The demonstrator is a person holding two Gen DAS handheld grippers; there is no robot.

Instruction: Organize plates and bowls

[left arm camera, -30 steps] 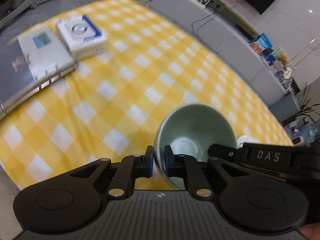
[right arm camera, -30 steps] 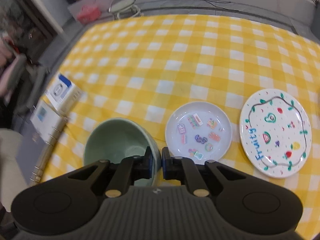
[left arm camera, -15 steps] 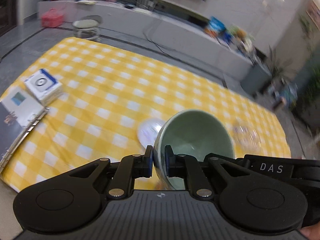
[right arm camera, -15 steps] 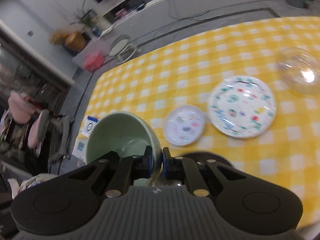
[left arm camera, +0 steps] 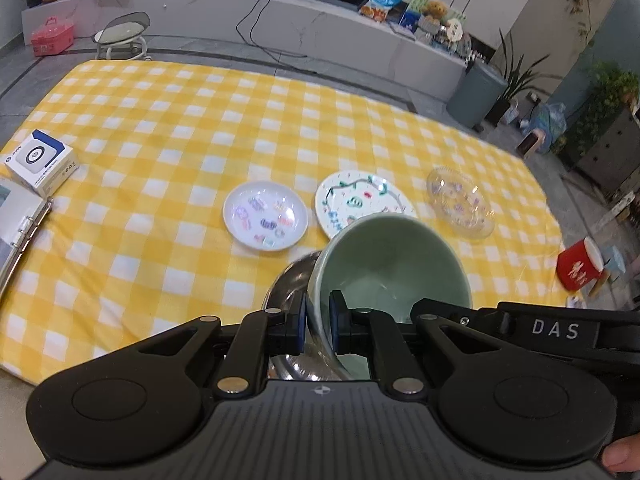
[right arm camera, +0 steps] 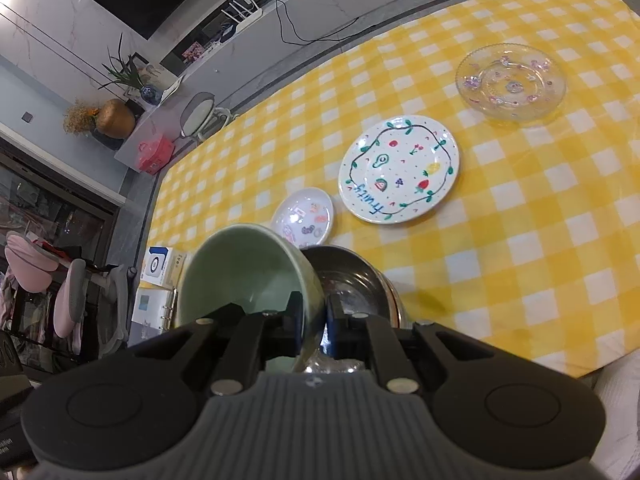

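Observation:
A pale green bowl (left arm camera: 392, 264) hangs tilted above a steel bowl (left arm camera: 288, 280) near the front edge of the yellow checked cloth. My left gripper (left arm camera: 318, 328) is shut on the green bowl's rim. My right gripper (right arm camera: 314, 320) is shut on the opposite rim of the green bowl (right arm camera: 240, 272), with the steel bowl (right arm camera: 352, 280) just beyond it. Behind lie a small white sticker plate (left arm camera: 266, 216) (right arm camera: 304, 216), a white "Fruity" plate (left arm camera: 360, 200) (right arm camera: 400, 168) and a clear glass plate (left arm camera: 460, 202) (right arm camera: 512, 80).
A white and blue box (left arm camera: 38, 162) and a ring binder (left arm camera: 16, 220) lie at the cloth's left end. A red container (left arm camera: 580, 270) stands off the right end. A round stool (left arm camera: 120, 36) and a low shelf stand beyond the far edge.
Both grippers have carried the green bowl up and to the right, rolling as they went. The steel bowl has come into view under it, and the plates now show in the left wrist view.

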